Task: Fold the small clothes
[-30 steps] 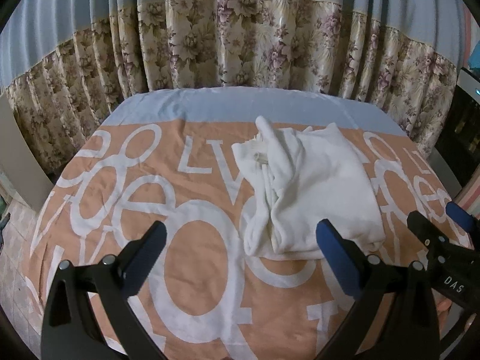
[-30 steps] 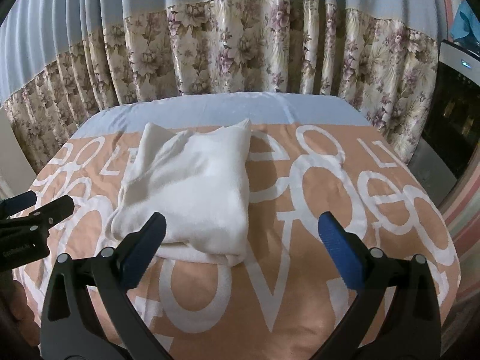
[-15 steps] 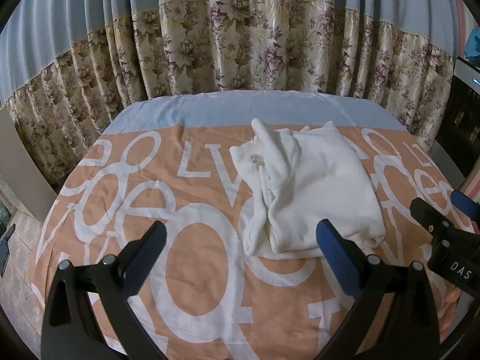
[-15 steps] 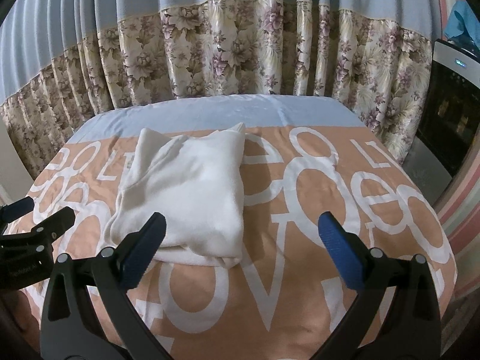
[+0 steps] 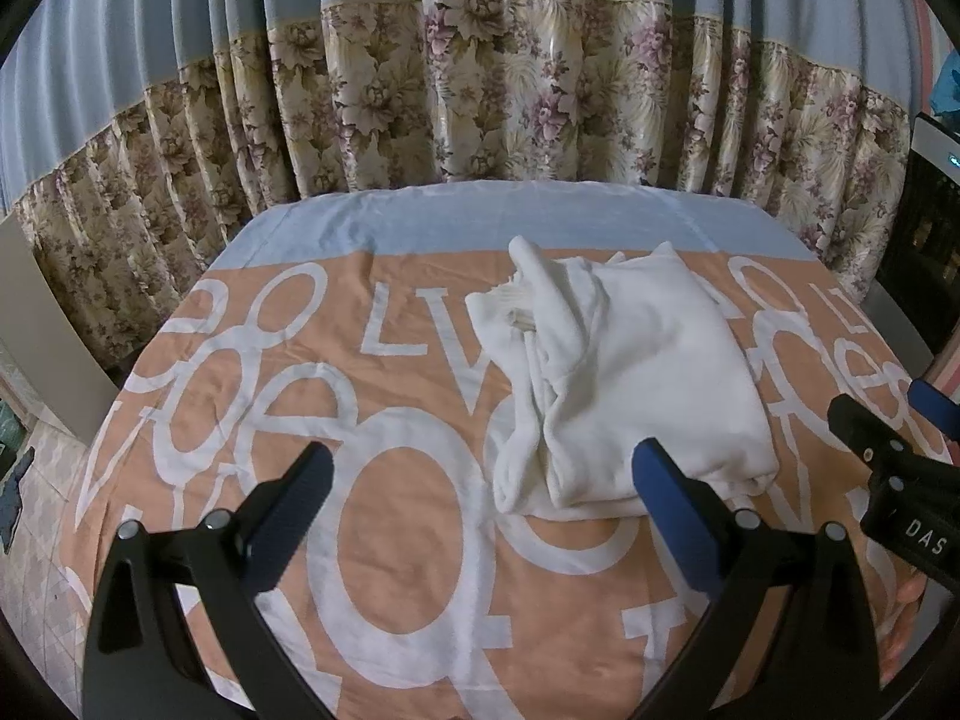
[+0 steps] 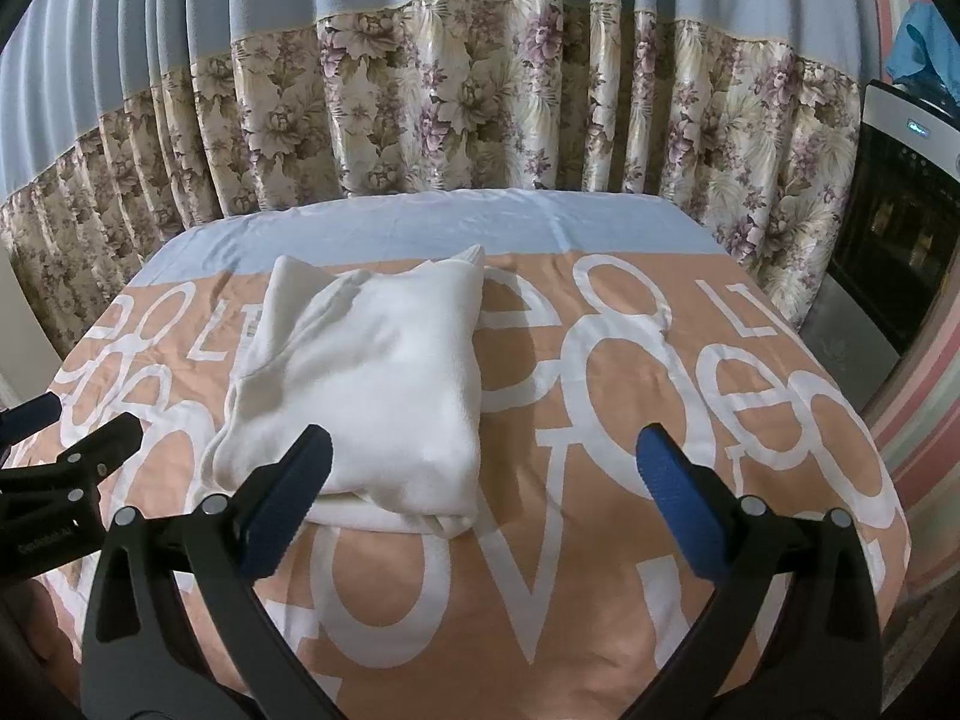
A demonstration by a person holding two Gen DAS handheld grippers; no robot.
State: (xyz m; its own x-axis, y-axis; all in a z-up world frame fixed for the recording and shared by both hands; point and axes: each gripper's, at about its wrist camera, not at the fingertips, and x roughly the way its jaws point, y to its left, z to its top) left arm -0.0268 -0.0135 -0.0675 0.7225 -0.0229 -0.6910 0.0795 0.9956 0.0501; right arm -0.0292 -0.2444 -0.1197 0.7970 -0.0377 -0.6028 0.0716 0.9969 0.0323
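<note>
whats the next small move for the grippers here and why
Probably ease the left gripper forward to the white garment and tidy its loose bunched left edge. The garment already lies folded on the bedsheet, both grippers are open and empty, and only that side looks untidy.

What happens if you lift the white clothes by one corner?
The white clothes look soft and creased, so they would probably droop. The loose folded layers would likely fall open. Pushed, they may bunch up on the wrinkly bedsheet rather than slide.
</note>
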